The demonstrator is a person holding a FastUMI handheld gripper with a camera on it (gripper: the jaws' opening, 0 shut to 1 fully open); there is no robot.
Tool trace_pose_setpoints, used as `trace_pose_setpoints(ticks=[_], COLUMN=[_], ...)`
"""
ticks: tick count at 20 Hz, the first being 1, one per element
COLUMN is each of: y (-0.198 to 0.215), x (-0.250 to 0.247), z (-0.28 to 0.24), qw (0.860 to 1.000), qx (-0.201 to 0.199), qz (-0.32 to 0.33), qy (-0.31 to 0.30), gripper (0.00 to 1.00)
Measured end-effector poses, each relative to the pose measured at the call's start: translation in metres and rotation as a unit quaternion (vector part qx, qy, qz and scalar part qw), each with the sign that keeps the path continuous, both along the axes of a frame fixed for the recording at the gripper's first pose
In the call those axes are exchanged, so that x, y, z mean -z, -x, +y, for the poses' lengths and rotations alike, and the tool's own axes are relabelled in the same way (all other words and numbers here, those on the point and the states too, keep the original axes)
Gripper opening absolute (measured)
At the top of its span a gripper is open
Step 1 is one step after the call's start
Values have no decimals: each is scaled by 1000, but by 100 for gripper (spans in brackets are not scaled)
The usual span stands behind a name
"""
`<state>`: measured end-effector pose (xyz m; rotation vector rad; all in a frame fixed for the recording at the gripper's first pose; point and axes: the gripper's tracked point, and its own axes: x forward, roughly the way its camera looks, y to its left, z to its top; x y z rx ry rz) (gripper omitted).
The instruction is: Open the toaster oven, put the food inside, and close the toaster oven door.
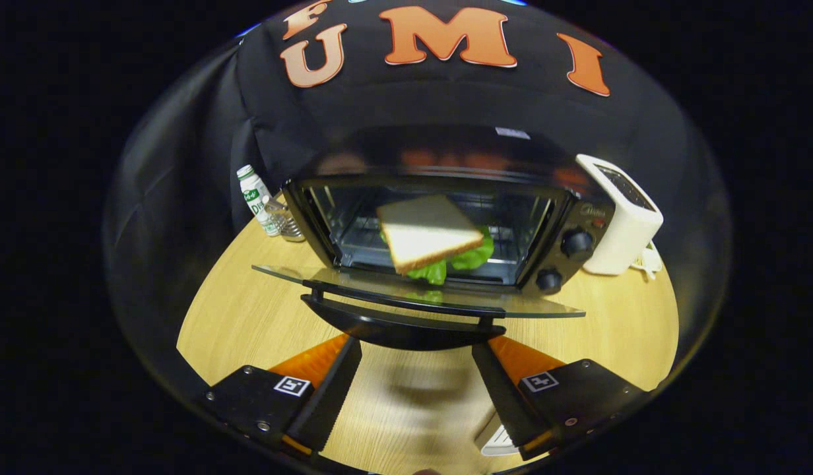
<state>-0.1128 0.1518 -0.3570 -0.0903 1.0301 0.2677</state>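
Gripper camera faces the open toaster oven (439,218) closely (low over table (248,316)).

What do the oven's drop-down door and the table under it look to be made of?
The open black toaster oven's flat door looks like clear glass: the table shows through it and lettuce reflects in it. The light table looks like matte wood or wood-look laminate, with fine grain lines. The tongs hang open, holding nothing.

The sandwich (427,232) hides part of the lettuce (454,262) and the oven rack (373,243).
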Motion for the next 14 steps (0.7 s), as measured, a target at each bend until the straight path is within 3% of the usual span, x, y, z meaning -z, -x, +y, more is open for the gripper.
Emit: trace_pose_setpoints(ticks=[6,10,14], y=[-56,-81,-105], x=[-57,-135,-228], z=[-9,-12,-31], qw=[996,987,968], qx=[7,2,3], qz=[-84,-155,-246], qy=[-1,-28,-44], gripper=[100,100,100])
